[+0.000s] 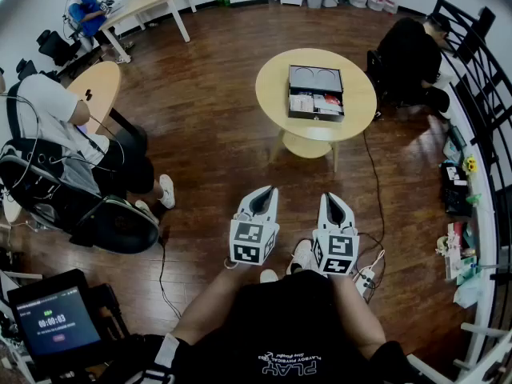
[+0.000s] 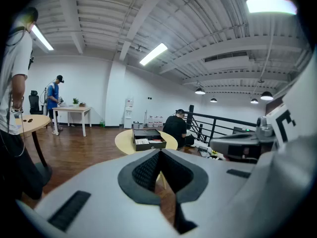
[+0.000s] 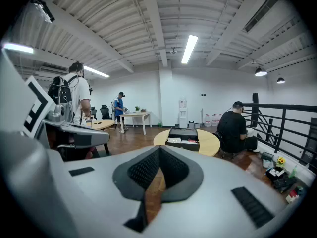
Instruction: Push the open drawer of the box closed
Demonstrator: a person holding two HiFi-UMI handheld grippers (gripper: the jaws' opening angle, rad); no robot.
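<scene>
A black box (image 1: 315, 79) sits on a round yellow table (image 1: 272, 86) well ahead of me, and its drawer (image 1: 315, 106) is pulled out toward me with papers and small items inside. The box also shows far off in the left gripper view (image 2: 148, 139) and the right gripper view (image 3: 184, 138). My left gripper (image 1: 262, 193) (image 2: 159, 152) and right gripper (image 1: 332, 199) (image 3: 159, 150) hover side by side over the wood floor, far short of the table. Both are shut with nothing in them.
A person in black (image 1: 414, 54) sits at the table's right side. Another seated person (image 1: 56, 126) and a small round table (image 1: 100, 86) are at my left. A black railing (image 1: 480, 70) runs along the right. A cable (image 1: 376, 190) lies on the floor.
</scene>
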